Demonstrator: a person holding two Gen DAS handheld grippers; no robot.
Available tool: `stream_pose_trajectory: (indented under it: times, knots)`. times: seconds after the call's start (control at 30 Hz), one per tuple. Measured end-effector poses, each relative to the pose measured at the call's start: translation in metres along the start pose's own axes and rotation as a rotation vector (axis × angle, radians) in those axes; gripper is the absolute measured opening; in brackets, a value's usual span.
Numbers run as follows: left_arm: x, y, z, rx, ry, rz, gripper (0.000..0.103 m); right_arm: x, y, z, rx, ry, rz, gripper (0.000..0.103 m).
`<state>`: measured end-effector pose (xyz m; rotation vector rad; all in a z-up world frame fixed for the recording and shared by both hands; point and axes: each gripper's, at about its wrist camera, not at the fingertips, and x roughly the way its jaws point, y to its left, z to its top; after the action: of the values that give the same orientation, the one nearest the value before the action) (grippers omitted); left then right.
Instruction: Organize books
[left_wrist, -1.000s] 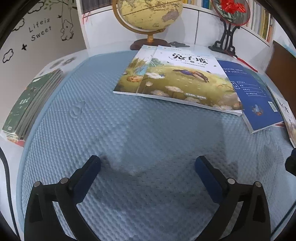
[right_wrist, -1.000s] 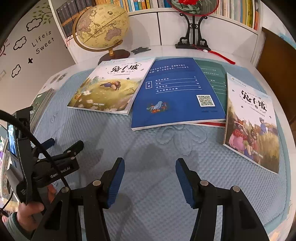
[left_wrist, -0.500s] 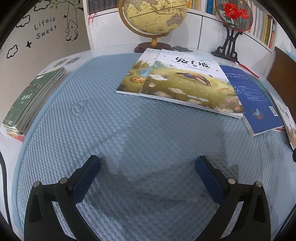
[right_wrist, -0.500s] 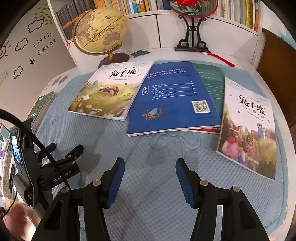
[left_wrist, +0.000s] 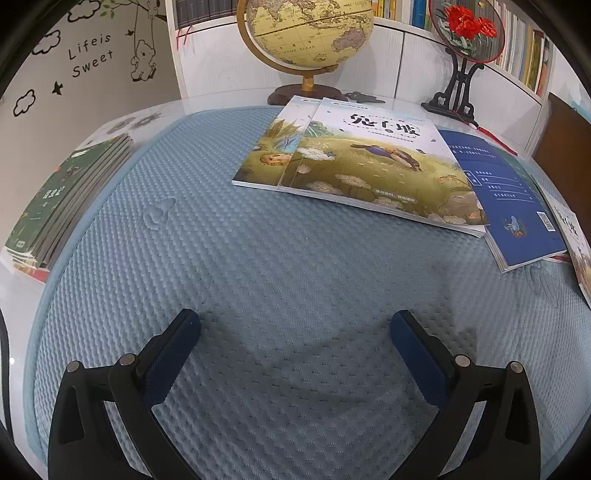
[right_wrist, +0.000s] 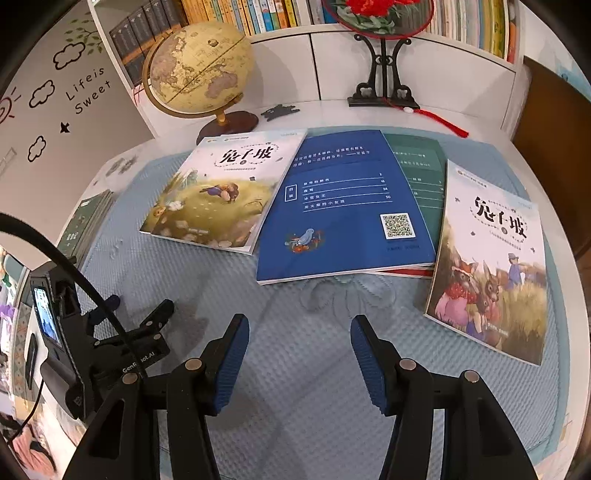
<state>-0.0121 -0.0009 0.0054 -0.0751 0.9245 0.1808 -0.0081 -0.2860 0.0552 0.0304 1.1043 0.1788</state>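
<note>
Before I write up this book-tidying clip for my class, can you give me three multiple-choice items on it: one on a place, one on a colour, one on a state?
1. Where is the stack of books with the green cover?
A. at the left edge of the table, off the mat
B. on top of the globe
C. between the right gripper's fingers

2. What colour is the book with the QR code, lying in the middle?
A. yellow
B. blue
C. pink

3. How does the right gripper stand?
A. shut on a book
B. open, nothing between its fingers
C. shut on the globe

Answers:
1 A: the stack lies beside the blue mat, at the left.
2 B: its cover is deep blue.
3 B: only bare mat shows between the pads.
</note>
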Motion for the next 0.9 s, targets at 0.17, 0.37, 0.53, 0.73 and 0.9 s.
stream_pose_trajectory:
  times: [0.17, 0.37, 0.53, 0.73, 0.9]
  knots:
    - [0.0, 0.0, 0.0, 0.0, 0.0, 0.0, 0.103, 0.005, -0.01, 0.0, 0.04, 0.015, 0.01, 0.055]
    - [0.0, 0.0, 0.001, 0.0, 0.001, 0.0, 0.103, 0.008, -0.016, 0.006, 0.073, 0.016, 0.029, 0.055]
    - [0.0, 0.0, 0.001, 0.0, 0.001, 0.0, 0.103, 0.005, -0.016, 0.006, 0.081, 0.007, 0.033, 0.055]
    - [0.0, 0.001, 0.001, 0.0, 0.001, 0.0, 0.103, 0.004, -0.015, 0.001, 0.09, 0.012, 0.041, 0.055]
    - [0.0, 0.001, 0.0, 0.0, 0.001, -0.001, 0.103, 0.0, -0.01, 0.001, 0.081, 0.005, 0.05, 0.055]
